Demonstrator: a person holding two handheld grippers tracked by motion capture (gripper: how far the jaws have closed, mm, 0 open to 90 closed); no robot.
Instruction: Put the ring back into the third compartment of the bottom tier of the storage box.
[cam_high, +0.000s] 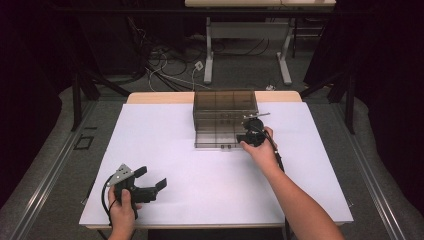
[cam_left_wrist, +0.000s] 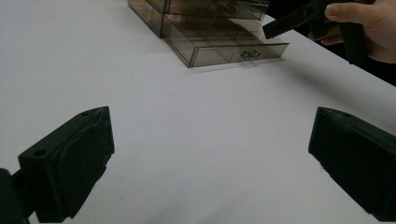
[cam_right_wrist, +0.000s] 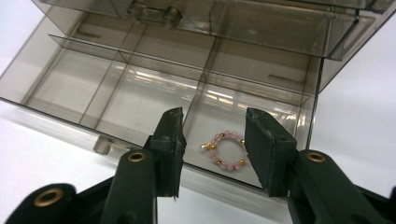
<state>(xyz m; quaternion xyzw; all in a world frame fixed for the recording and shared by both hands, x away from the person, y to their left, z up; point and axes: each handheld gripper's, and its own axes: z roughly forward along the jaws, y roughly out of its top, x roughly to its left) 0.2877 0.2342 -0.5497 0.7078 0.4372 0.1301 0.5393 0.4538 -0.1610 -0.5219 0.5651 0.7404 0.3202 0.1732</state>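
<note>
White tabletop (cam_high: 210, 175) on a wooden-edged table, dark curtains at both sides, grey floor with cables (cam_high: 167, 67) and the legs of another table (cam_high: 247, 50) behind. No brand, label or readable writing anywhere. Smoky clear drawer box (cam_high: 225, 107) sits near the far edge, right of centre; its bottom drawer (cam_high: 216, 136) is pulled out toward the person, divided into compartments. Pink bead bracelet (cam_right_wrist: 225, 150) with small gold beads lies in the drawer's front compartment at the right end, flat on the floor of it. Right gripper (cam_right_wrist: 215, 140) hovers over that compartment, jaws parted either side of the bracelet, pads not touching it. Left gripper (cam_high: 147, 181) rests at the near left of the tabletop, jaws spread wide, nothing between them; plenty of bare surface around it and between it and the box. In the high view the right hand (cam_high: 260, 147) covers the drawer's right end, so the bracelet is hidden there. Upper drawers' contents are hard to make out through tinted plastic.
</note>
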